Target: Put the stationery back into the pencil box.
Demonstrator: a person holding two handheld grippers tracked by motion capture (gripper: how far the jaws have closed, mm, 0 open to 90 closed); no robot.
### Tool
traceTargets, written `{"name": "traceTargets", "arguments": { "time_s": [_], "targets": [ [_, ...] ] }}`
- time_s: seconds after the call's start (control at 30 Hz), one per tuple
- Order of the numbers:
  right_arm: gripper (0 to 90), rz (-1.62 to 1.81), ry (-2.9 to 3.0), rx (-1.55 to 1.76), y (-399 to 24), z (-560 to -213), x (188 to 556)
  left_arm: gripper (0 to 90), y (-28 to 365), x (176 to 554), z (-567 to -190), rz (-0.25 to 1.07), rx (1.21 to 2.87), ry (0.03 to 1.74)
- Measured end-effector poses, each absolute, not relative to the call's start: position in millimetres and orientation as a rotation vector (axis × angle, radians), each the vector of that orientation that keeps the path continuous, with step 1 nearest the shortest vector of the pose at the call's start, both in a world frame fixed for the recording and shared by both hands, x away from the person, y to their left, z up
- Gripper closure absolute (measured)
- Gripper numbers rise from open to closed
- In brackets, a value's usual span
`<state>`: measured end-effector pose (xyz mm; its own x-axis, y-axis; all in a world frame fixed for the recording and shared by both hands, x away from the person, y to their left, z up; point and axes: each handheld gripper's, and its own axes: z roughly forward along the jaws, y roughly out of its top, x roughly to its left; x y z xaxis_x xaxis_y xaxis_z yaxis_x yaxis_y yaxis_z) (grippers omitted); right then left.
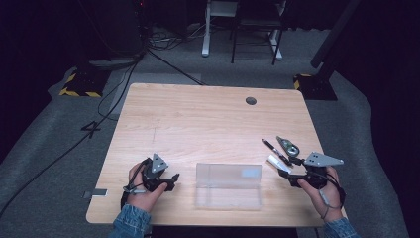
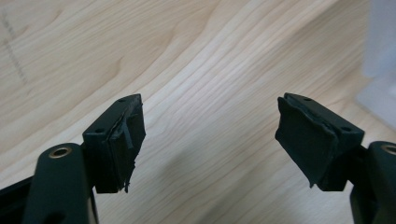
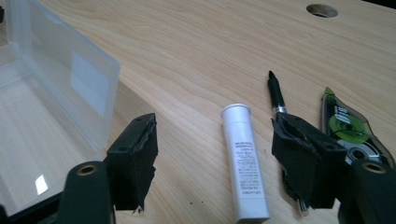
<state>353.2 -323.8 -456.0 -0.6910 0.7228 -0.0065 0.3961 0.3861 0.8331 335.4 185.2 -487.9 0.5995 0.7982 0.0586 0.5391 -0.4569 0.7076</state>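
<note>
White tube (image 3: pixel 243 162) with unreadably small print between open right hand-held gripper (image 3: pixel 224 158) jaws, left hand-held gripper (image 2: pixel 210 140) open, empty

Denim sleeves; each black gripper (image 1: pixel 174 177) carries a grey three-cornered plate.

Table (image 1: pixel 208 124) brightly lit, surroundings dark; soft shadows; close black pads (image 2: pixel 126 140) slightly blurred.

Box (image 2: pixel 380 70): blurred, cut by the right edge in the left gripper view; cut by the left and bottom edges in the right gripper view. Pen (image 3: pixel 276 91): lower part hidden behind a jaw. Tape roller (image 3: pixel 350 128): lower end hidden likewise. Tube (image 3: pixel 243 161): label print too small to read.
</note>
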Motion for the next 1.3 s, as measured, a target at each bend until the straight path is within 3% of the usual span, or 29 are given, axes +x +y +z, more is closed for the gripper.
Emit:
{"name": "traceTargets", "arguments": {
  "time_s": [0.2,0.3,0.37,0.53,1.3],
  "targets": [
    [28.8,1.199,2.243,1.011,-329.4,-451.3,360.2,21.5,196.3,335.8,-495.0,0.503,2.159,1.1],
    [33.2,1.216,2.184,1.092,-334.1,-448.7,364.8,21.1,200.0,337.1,-498.3,0.503,2.153,1.117],
    [40.8,1.213,2.191,1.101,-338.4,-445.0,367.3,21.0,202.9,339.2,-501.1,0.494,2.151,1.132],
    [46.4,1.172,2.195,1.105,-345.0,-435.9,374.6,18.7,207.2,343.1,-504.3,0.472,2.124,1.154],
    [50.9,0.907,2.4,1.162,-313.2,-432.7,435.3,14.8,213.3,352.7,-505.0,0.438,2.118,1.176]
  ]
}}
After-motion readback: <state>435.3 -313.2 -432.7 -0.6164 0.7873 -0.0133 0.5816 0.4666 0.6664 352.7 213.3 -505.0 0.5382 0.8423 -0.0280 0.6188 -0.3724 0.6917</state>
